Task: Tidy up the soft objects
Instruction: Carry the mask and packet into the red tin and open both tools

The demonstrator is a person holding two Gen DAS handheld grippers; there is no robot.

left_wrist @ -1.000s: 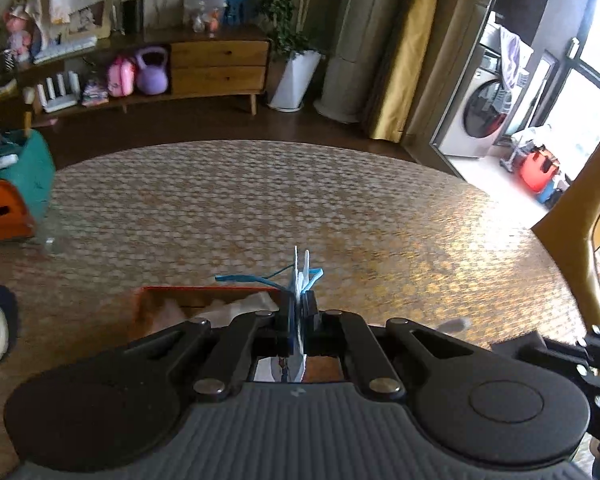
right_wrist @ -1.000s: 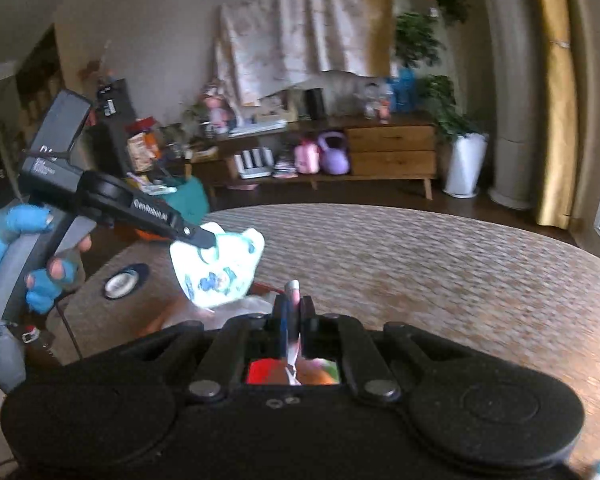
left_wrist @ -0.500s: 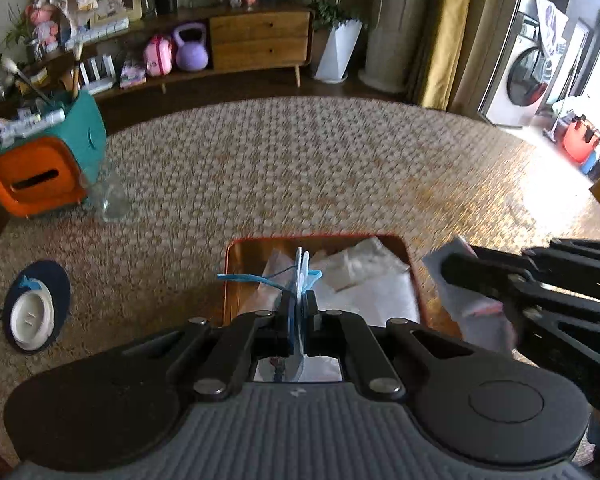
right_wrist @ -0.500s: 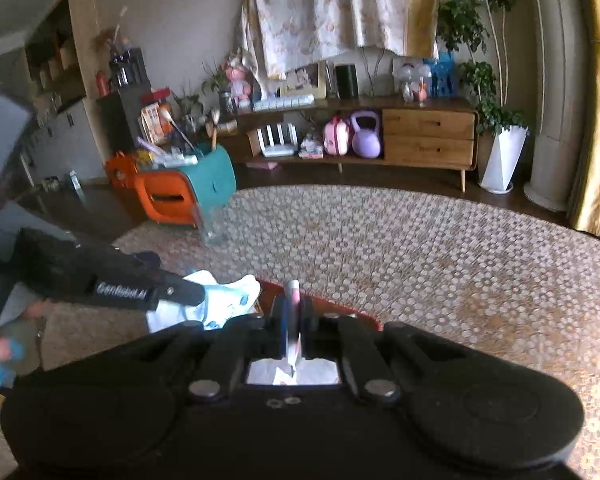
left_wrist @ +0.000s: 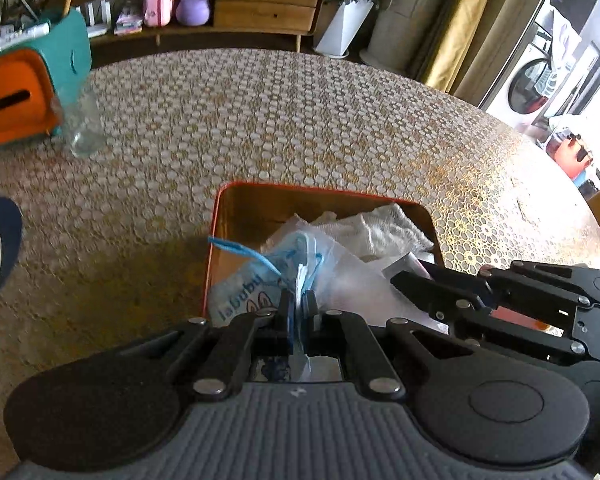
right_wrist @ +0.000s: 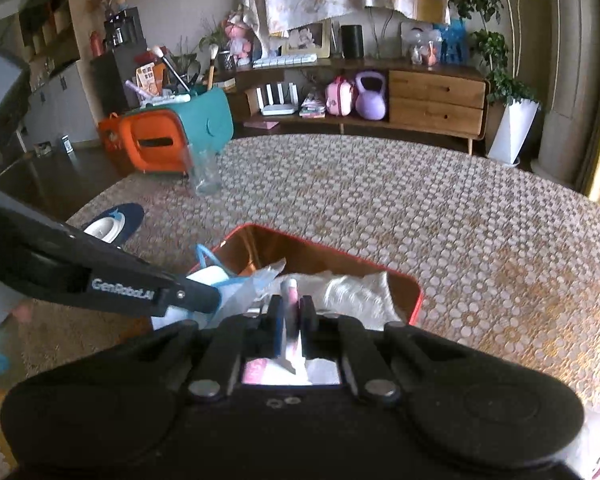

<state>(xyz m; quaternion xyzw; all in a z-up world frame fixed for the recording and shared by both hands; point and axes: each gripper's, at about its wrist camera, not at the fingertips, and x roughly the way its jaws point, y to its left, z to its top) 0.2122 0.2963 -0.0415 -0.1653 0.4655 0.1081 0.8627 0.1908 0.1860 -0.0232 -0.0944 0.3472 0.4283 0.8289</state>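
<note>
Orange-rimmed tray [left_wrist: 216, 240] sits on the patterned tablecloth [left_wrist: 300, 120] right under both my grippers, already holding a crumpled white cloth [left_wrist: 384, 228] toward its far side. My left gripper [left_wrist: 299, 300] is pinched tight on a pale blue printed pouch [left_wrist: 252, 284], its blue cord [left_wrist: 240, 250] looping out over the tray's left edge. My right gripper [right_wrist: 290, 308] is clamped on a thin pink-and-white packet [right_wrist: 289, 292], and I see it poised over the tray's near right part, just beside the left one. Clear glass [left_wrist: 85, 128] and an orange-and-teal box [left_wrist: 28, 92] stand well off to the left.
</note>
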